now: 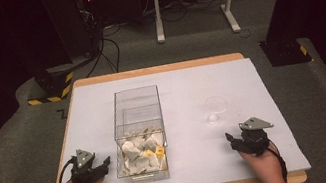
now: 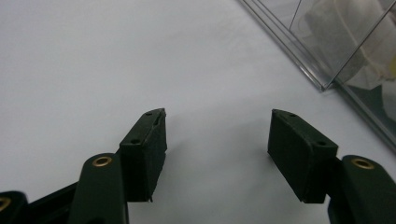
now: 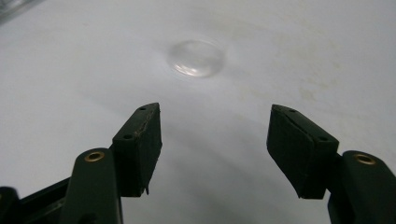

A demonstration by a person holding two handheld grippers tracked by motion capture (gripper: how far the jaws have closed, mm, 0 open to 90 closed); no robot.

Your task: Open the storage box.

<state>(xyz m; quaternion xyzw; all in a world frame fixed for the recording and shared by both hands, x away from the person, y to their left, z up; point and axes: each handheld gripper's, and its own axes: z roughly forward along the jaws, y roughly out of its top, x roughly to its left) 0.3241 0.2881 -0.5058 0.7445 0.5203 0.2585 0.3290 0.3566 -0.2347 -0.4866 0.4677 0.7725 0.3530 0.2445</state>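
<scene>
The left gripper [image 1: 104, 164] rests low on the white table cover [image 1: 180, 86] near the front edge, its jaws spread wide with nothing between them, as the left gripper view [image 2: 217, 135] shows bare white surface in the gap. Just beside it, toward the table's middle, stands a clear plastic box [image 1: 134, 101], a long rectangular container whose long axis runs from the person's side away toward the far edge; its near corner shows in the left gripper view [image 2: 322, 51]. White tea bags [image 1: 139, 154] with a few yellow tags lie heaped in the near end of the box. The right gripper [image 1: 233, 140] sits well apart on the other side, also down near the front edge, jaws likewise wide apart and empty [image 3: 215, 133]. Ahead of it stands a small clear glass cup [image 1: 215, 108], upright, its round base seen as a pale disc [image 3: 196, 57] beyond the jaws.
</scene>
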